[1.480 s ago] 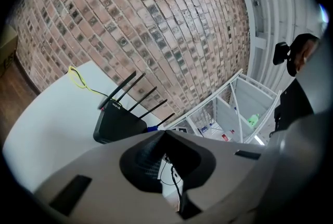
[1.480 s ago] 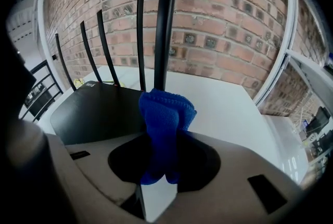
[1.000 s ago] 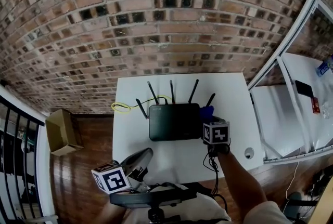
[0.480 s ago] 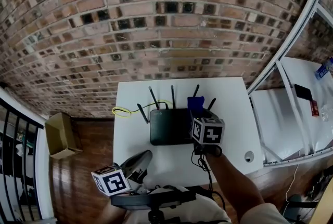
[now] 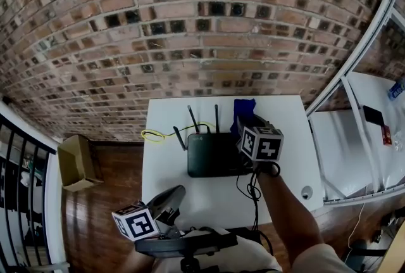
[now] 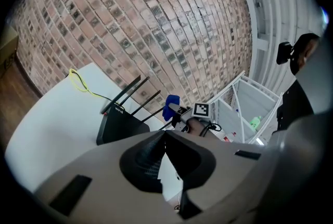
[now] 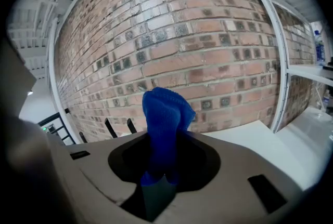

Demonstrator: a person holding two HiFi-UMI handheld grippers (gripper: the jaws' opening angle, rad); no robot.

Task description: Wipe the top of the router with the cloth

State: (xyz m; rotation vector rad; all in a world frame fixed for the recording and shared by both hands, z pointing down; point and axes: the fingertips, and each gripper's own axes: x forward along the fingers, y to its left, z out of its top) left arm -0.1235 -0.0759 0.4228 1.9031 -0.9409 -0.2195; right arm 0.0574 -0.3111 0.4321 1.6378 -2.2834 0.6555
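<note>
The black router (image 5: 214, 155) lies on the white table (image 5: 166, 164) with its antennas (image 5: 192, 120) pointing toward the brick wall. My right gripper (image 5: 245, 118) hovers over the router's back right corner, shut on the blue cloth (image 5: 243, 108). In the right gripper view the blue cloth (image 7: 165, 116) stands bunched up out of the jaws, with antenna tips (image 7: 111, 127) to its left. My left gripper (image 5: 168, 199) stays at the table's near edge, shut on nothing. From the left gripper view I see the router (image 6: 120, 125), the cloth (image 6: 170, 106) and the left gripper (image 6: 165, 133).
A yellow cable (image 5: 152, 135) loops behind the router at the left. A cardboard box (image 5: 76, 161) sits on the wooden floor to the left. White shelving (image 5: 354, 139) stands to the right. The brick wall (image 5: 190, 31) is just beyond the table.
My right gripper carried the cloth from the router's right edge toward the wall, up over the back right antennas. The left gripper has not moved.
</note>
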